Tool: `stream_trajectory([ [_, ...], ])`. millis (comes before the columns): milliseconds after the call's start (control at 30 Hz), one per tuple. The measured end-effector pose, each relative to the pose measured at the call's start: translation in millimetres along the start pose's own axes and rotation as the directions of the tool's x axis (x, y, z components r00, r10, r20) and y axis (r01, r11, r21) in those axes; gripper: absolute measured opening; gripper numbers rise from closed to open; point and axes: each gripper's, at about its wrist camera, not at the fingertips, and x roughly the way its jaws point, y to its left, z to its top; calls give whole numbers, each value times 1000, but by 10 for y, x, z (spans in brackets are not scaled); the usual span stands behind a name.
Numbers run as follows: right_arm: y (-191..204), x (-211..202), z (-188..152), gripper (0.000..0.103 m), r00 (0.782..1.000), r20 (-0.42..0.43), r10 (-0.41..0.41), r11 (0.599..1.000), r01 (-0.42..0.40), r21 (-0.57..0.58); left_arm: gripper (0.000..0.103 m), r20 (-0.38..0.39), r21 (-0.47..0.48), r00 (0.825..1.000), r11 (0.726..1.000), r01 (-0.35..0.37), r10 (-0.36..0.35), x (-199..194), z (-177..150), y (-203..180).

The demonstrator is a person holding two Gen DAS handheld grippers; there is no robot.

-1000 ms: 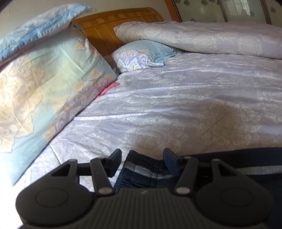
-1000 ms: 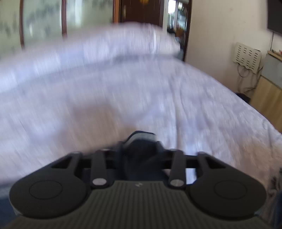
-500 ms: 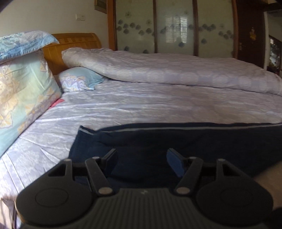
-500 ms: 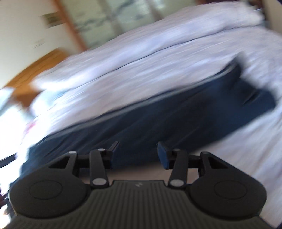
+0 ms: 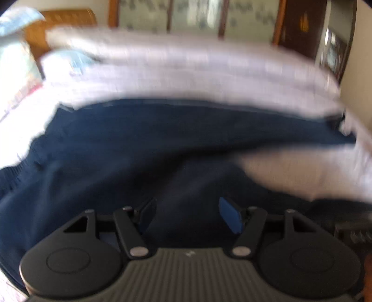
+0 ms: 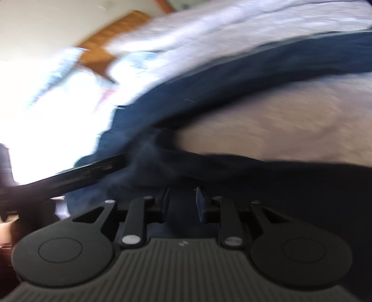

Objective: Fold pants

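Dark navy pants [image 5: 162, 148] lie spread across the pale bedspread [image 5: 186, 76], one leg stretching to the right. Both views are blurred by motion. My left gripper [image 5: 187, 215] is open and empty, its fingers wide apart just above the navy fabric. In the right wrist view the pants [image 6: 232, 76] curve across the bed. My right gripper [image 6: 182, 205] is low over the crotch area, its fingers a narrow gap apart with dark fabric behind them; I cannot tell whether cloth is between them. A dark bar [image 6: 69, 174] crosses its left side.
A rolled quilt [image 5: 186, 55] lies along the far side of the bed. Patterned pillows [image 5: 16, 51] lean on the wooden headboard [image 5: 67, 21] at the left. A wardrobe with glass doors [image 5: 197, 16] stands behind the bed.
Both grippers have swung down closer to the pants, which now fill more of each view. The right gripper's fingers have narrowed. The left stays open.
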Motion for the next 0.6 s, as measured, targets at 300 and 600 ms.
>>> stream_trajectory([
  [300,-731,-1027,-54,12,977,145,-157,954,112,277,65,135,-96,988,994,-56,69,-622,-141,523],
  [600,-1408,-1838,48,13,910,260,-322,874,180,451,67,91,-323,970,928,-187,227,-919,-249,1455],
])
